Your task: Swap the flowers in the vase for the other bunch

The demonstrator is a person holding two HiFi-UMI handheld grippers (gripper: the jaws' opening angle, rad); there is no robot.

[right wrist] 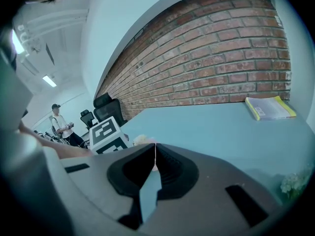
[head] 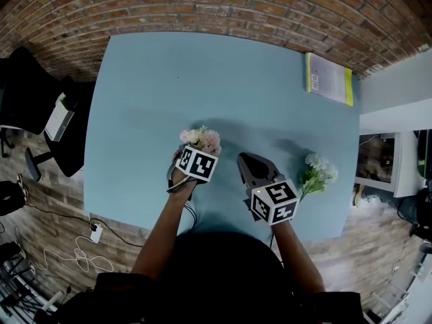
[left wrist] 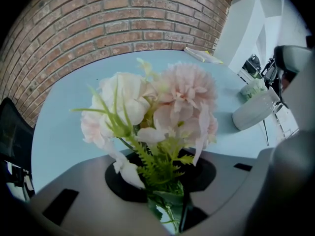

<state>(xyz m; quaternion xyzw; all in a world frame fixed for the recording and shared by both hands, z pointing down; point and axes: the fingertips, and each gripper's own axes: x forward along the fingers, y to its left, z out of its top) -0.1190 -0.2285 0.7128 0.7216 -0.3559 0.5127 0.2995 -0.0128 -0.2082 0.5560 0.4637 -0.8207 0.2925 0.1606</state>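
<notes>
Flowers of the pink bunch (left wrist: pixel 162 107) stand upright straight in front of the left tongs (left wrist: pixel 167 208), their pale heads fanned out above the tips. The green stems and fern-like leaves run down through the narrow gap between the two jaws. The jaws are drawn close around that greenery and press it from both sides, so the left tongs grip the bunch low on its stems. The left tongs point steeply down at the tabletop (head: pixel 202 79). From above, the blooms show just beyond the tongs' marker cube (head: pixel 197 164). The vase cannot be made out in any view.

The right tongs (right wrist: pixel 155 149) are fully closed. Their jaws meet in a thin line with nothing between them, and they touch no object. They sit beside the left tongs and a little nearer the person, angled down over bare tabletop. The white bunch (head: pixel 317 173) lies flat on the tabletop to the right of the right tongs, apart from them. A yellow-edged book (head: pixel 329 78) lies well beyond the right tongs, by the brick wall (head: pixel 202 5).
</notes>
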